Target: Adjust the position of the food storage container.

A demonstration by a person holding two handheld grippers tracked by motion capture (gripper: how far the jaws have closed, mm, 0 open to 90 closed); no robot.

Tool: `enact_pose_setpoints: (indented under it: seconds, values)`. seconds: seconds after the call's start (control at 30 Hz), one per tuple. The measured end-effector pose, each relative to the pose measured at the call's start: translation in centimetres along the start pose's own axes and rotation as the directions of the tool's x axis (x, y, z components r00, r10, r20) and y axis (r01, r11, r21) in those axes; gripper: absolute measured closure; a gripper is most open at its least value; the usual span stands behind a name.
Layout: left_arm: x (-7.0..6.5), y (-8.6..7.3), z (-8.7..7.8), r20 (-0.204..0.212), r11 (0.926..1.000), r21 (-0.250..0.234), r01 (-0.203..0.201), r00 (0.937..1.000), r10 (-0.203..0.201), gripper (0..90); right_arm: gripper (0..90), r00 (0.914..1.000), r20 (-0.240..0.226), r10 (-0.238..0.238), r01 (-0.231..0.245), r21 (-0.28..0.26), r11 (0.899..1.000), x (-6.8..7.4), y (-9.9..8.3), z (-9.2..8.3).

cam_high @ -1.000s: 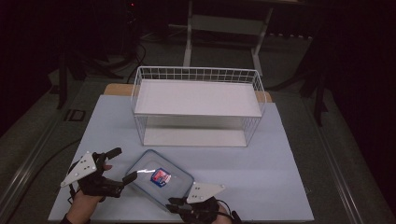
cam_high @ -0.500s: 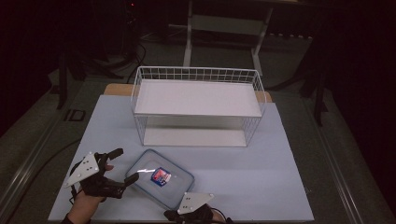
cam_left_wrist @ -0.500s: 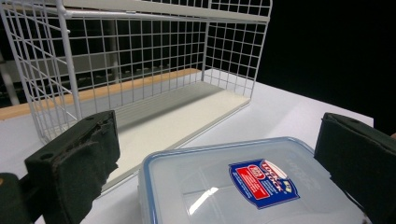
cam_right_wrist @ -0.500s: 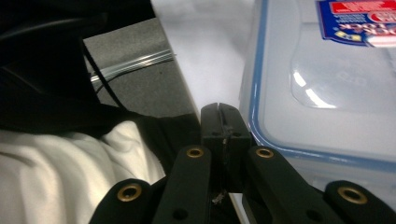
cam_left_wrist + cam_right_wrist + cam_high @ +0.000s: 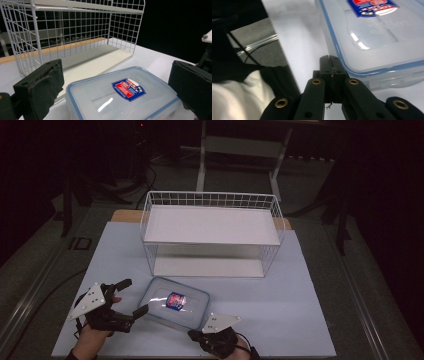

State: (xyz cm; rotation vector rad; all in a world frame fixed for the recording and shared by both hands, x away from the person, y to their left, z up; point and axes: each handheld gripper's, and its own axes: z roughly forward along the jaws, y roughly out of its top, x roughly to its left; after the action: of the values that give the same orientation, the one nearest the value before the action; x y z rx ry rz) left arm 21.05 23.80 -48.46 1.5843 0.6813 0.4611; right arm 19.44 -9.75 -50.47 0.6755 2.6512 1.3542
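The tabletop [image 5: 300,285] carries a white wire rack [image 5: 212,232]; just in front of that rack lies the clear blue-rimmed container [image 5: 175,302]. The left gripper [image 5: 127,297] has its fingers spread around the container's left end. The right gripper [image 5: 331,63], fingers pressed together, sits at its near edge

The high view is looking forward and down over the table [image 5: 300,285]. Both gripper views are sitting low and close, sharing the box [image 5: 125,97] [image 5: 382,32] with it.
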Motion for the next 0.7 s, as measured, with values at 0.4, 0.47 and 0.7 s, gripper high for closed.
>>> enact_pose_setpoints:
  seconds: [0.4, 0.47, 0.7]
  values:
    - [0.0, 0.0, 0.2, -0.004, 0.9993, 0.033, 0.017, 0.9998, -0.017, 0.0, 89.9, 0.9969, 0.072, 0.030, -0.030, -0.008, 1.000, -2.2, -0.1, -0.8]
    - [0.0, -0.1, 0.2, -0.002, 0.9993, 0.034, 0.015, 0.9999, -0.015, 0.0, 89.9, 0.9967, 0.075, 0.031, -0.030, -0.010, 0.999, -2.3, -0.1, -0.8]
    - [0.0, -0.1, 0.3, 0.007, 0.9986, 0.046, 0.025, 0.9996, -0.026, 0.0, 89.9, 0.9932, 0.108, 0.045, -0.044, -0.015, 0.999, -3.2, -0.1, -1.0]
